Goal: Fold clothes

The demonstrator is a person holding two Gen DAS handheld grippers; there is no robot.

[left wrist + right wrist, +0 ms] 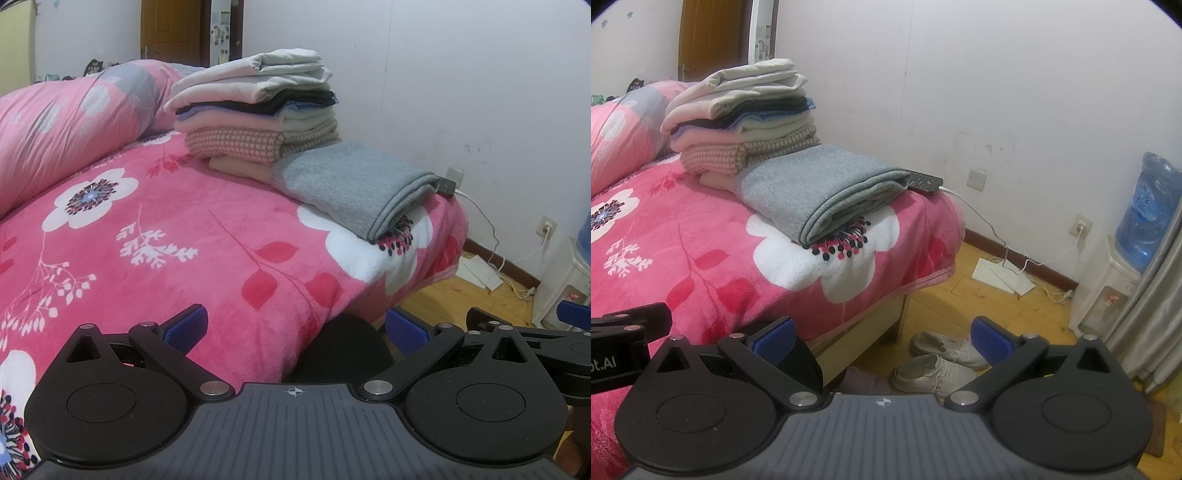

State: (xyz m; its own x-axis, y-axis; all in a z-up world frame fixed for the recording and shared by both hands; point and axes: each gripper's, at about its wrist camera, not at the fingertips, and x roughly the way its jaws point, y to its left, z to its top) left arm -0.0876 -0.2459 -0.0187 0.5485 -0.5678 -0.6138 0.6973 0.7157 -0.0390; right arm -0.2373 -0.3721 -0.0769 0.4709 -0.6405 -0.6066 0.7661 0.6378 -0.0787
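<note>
On the far corner of the pink flowered bed [207,236], a folded grey fleece garment [820,192] is lying, soft and light; its layered edge looks graspable. Left gripper [295,332] and right gripper [882,341] are hovering, fingers open and empty.

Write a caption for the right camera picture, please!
Open right gripper hovers near the bed's corner, facing a folded grey garment beside a stack of folded clothes.

A dark device [923,182], perhaps a phone, lies partly hidden under the folded grey garment [816,192].
</note>
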